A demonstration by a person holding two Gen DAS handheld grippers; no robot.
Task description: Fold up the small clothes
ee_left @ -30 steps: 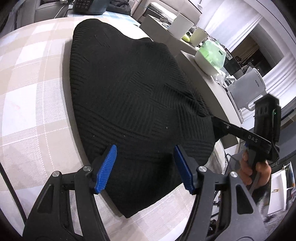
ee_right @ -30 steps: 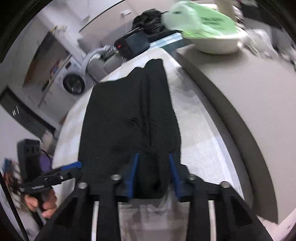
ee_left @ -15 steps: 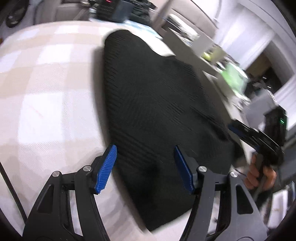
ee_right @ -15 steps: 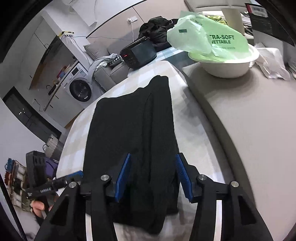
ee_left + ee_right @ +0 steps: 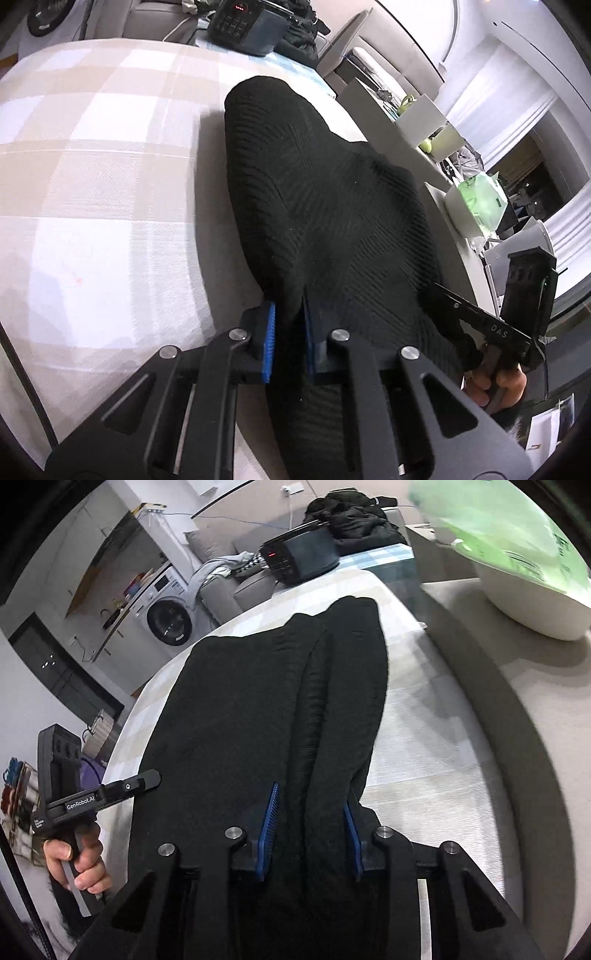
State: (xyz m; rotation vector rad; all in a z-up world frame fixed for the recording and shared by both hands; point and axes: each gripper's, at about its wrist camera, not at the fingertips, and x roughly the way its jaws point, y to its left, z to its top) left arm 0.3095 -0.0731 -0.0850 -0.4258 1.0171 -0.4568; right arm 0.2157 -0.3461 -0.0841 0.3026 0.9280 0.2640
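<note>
A black knitted garment (image 5: 325, 206) lies on the checked tablecloth (image 5: 92, 177), folded along its length; it also shows in the right wrist view (image 5: 258, 716). My left gripper (image 5: 288, 332) is shut on the garment's near left edge, its blue pads pinching a ridge of fabric. My right gripper (image 5: 310, 823) is shut on the thick folded right-hand edge of the garment, with the cloth bunched between its blue pads. Each gripper appears in the other's view: the right gripper (image 5: 480, 325) at the far right and the left gripper (image 5: 110, 794) at the left.
A white bowl with a green plastic bag (image 5: 524, 572) stands on the grey counter to the right. A dark appliance with a red display (image 5: 299, 554) sits beyond the table's far end. A washing machine (image 5: 170, 620) stands at the back left.
My left gripper has moved onto the garment's left edge and closed on it. My right gripper opened half a second ago and has closed again on the folded right edge.
</note>
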